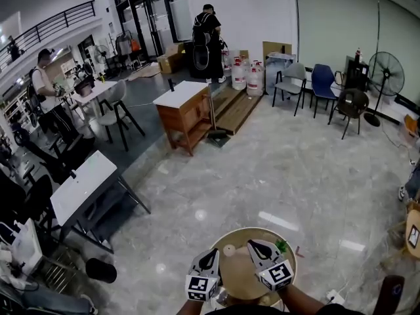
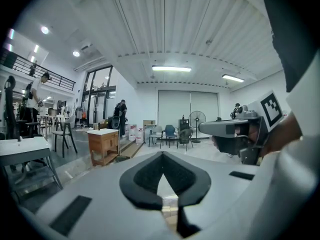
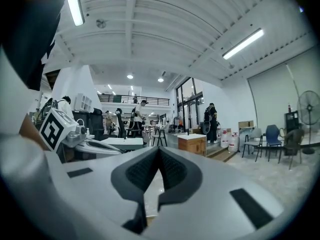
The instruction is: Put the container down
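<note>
The left hand-held gripper (image 1: 212,252) is closed: in the left gripper view its two dark pads meet at the tips, and nothing is clamped between them. The right hand-held gripper (image 1: 253,244) is in the same condition: the right gripper view shows its pads together at the tips, with only floor and room visible beyond them. Both units point roughly level, out across the room, and each appears at the edge of the other's view. In the head view they are side by side above a round tan counter (image 1: 237,275), which lies directly beneath and slightly ahead of them. A small pale round item, taken here to be the container (image 1: 229,249), rests on that counter between the two hand-held grippers. It is just ahead of the left unit's tip and just beside the right unit's tip, and it appears clear of both. It is too small to confirm its exact type or whether it stands upright. A small green object (image 1: 281,245) lies on the counter just outboard of the right hand-held gripper, near the rim. Assessment: if the pale item is the container, the placement step is complete. It is set down and released, and nothing of the stated task remains.
</note>
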